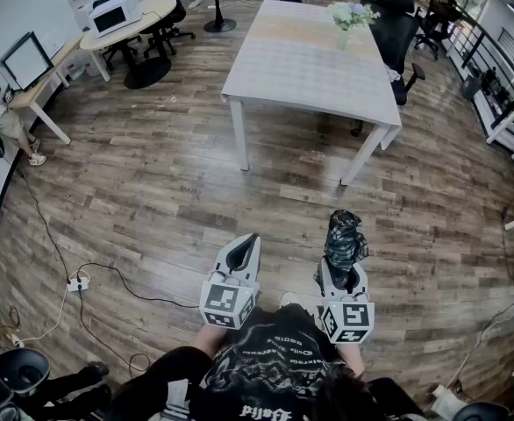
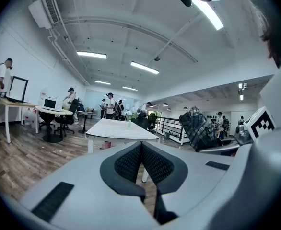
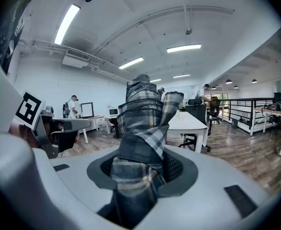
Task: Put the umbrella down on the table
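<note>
Here the right gripper (image 3: 143,171) is clamping the lower end of a folded umbrella (image 3: 144,121), its jaws pressing in on the bundle from both sides, while the left gripper (image 2: 141,150) is hanging beside it with its jaws together and nothing between them. The umbrella is sticking out past the jaw tips and leaning a little forward, carried over the plank floor (image 1: 152,191); the white table (image 1: 301,60) is standing well ahead of the person, so the umbrella is nowhere near it yet. Its cover is looking like thin plaid cloth, dark with pale and yellowish stripes, wrapped in loose folds and bulging at the top, so the outside is probably behaving soft and a bit slippery while a stiff core inside is keeping the bundle straight. It is likely weighing little. The cloth may be sliding over that core, so the firmest hold is probably low down, where the jaws are squeezing now, not on the puffy top. The table top is looking smooth, flat and hard, with a vase of flowers (image 1: 349,16) sitting at its far end and plenty of bare surface nearer.
</note>
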Demonstrator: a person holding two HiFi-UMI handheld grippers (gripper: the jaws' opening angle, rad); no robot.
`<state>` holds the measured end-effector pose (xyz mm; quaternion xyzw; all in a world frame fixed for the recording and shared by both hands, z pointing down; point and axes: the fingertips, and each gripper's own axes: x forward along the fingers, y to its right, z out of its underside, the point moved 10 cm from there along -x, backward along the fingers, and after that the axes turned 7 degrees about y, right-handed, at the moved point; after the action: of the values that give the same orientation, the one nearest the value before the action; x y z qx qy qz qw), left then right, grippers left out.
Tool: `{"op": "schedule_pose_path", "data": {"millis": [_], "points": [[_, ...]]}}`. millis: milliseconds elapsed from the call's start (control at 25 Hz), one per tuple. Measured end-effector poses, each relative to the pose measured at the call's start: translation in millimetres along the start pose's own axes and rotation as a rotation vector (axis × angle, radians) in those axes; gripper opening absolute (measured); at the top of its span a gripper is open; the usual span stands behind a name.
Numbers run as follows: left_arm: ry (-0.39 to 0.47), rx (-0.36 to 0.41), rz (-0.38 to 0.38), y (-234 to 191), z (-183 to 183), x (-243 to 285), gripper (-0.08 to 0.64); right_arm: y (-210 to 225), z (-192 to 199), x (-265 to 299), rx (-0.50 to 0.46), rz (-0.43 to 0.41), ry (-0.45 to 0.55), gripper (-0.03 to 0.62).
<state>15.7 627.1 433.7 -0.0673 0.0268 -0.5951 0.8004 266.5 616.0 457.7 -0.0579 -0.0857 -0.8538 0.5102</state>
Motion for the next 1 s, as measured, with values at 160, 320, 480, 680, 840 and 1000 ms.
{"op": "schedule_pose_path", "data": {"millis": [160, 320, 480, 680, 840, 1000], "points": [[-0.003, 0.000, 0.007, 2, 1, -2, 0.020, -2, -1, -2, -0.006, 0.004, -0.005, 0.178], [-0.011, 0.014, 0.029, -4, -1, -6, 0.020, -11, -1, -2, -0.012, 0.020, -0.014, 0.176], [-0.007, 0.014, 0.043, -20, -5, -13, 0.020, -30, -2, 2, -0.007, 0.016, 0.000, 0.179], [-0.010, 0.002, 0.066, -43, -5, -24, 0.020, -58, -1, 6, 0.005, 0.016, 0.018, 0.187], [-0.015, -0.001, 0.081, -58, -4, -33, 0.020, -74, 0, 8, 0.033, 0.020, 0.036, 0.189], [-0.019, -0.006, 0.079, -76, -3, -39, 0.020, -87, 0, 12, 0.024, 0.036, 0.035, 0.189]]}}
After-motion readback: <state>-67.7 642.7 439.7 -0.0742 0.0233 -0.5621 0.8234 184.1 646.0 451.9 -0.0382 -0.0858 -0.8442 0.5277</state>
